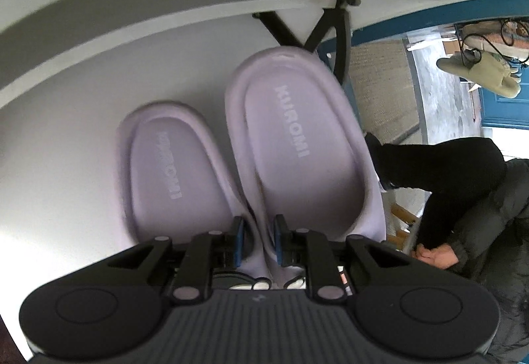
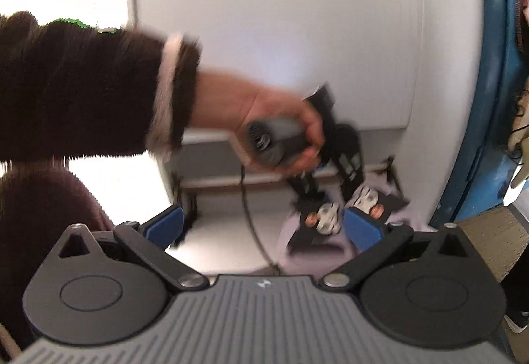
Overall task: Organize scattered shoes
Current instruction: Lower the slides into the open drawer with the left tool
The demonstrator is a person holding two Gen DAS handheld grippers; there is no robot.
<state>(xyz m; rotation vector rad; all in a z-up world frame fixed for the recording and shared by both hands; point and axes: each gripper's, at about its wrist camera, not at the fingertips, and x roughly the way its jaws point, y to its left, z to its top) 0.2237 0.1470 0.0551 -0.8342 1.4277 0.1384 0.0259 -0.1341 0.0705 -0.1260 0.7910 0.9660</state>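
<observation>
The left gripper (image 1: 259, 240) is clamped on the right lilac Kuromi slipper (image 1: 297, 145), beside its mate (image 1: 175, 172) in the white cabinet (image 1: 82, 139); setting it level comes next. The right gripper (image 2: 263, 226) gapes empty.

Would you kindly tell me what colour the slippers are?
Pale lilac slippers with white KUROMI lettering, seen best in the left wrist view.

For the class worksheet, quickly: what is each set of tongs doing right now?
Left tongs: shut on the inner edge of the lilac slipper beside its twin.
Right tongs: open, holding nothing.
</observation>
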